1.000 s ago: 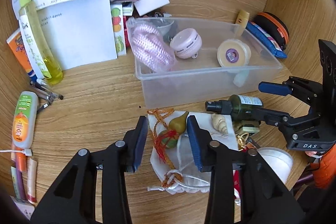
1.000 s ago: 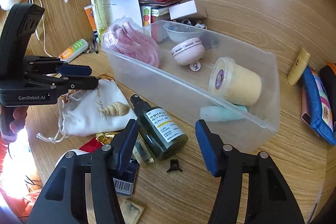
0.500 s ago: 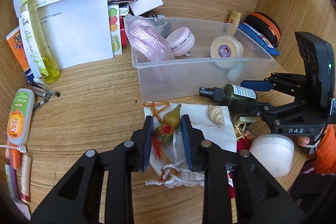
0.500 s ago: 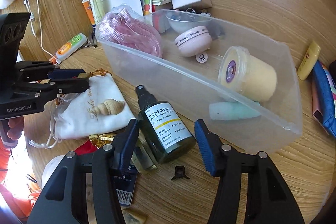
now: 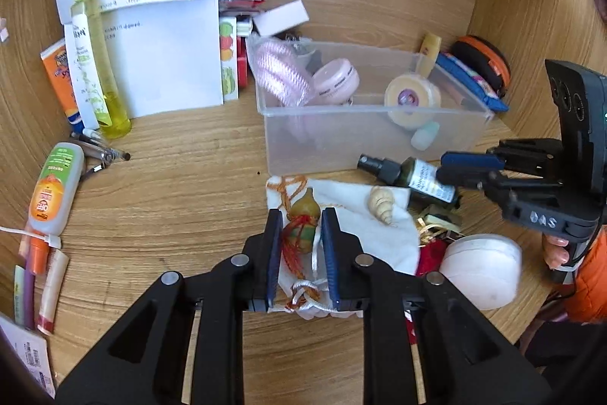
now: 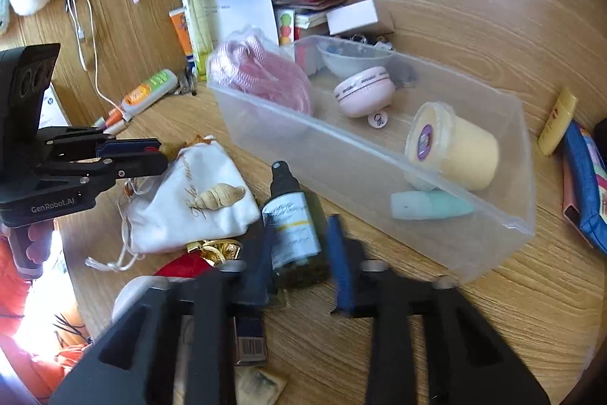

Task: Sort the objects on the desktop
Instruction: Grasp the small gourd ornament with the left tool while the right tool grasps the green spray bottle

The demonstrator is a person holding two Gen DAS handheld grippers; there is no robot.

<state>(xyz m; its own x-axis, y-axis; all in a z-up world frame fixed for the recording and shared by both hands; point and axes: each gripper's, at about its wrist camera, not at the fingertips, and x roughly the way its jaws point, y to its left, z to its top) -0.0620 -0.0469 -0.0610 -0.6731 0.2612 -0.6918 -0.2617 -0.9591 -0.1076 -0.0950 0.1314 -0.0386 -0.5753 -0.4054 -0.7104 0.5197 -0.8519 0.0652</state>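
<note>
Four things lie in the clear bin: pink rope, pink compact, yellow tub and a mint tube (nearest wall). Left gripper fingers pinch the gourd charm on the white pouch. Right gripper fingers flank the green spray bottle on the worktop; contact blurred, cannot tell.

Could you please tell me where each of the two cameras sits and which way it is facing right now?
Left wrist: sits on the left gripper, facing the gourd charm between its fingers; the right gripper and a hand show at right.
Right wrist: sits on the right gripper, facing the green spray bottle; the left gripper shows at left.
Shared: clear bin, seashell, white pouch.
</note>
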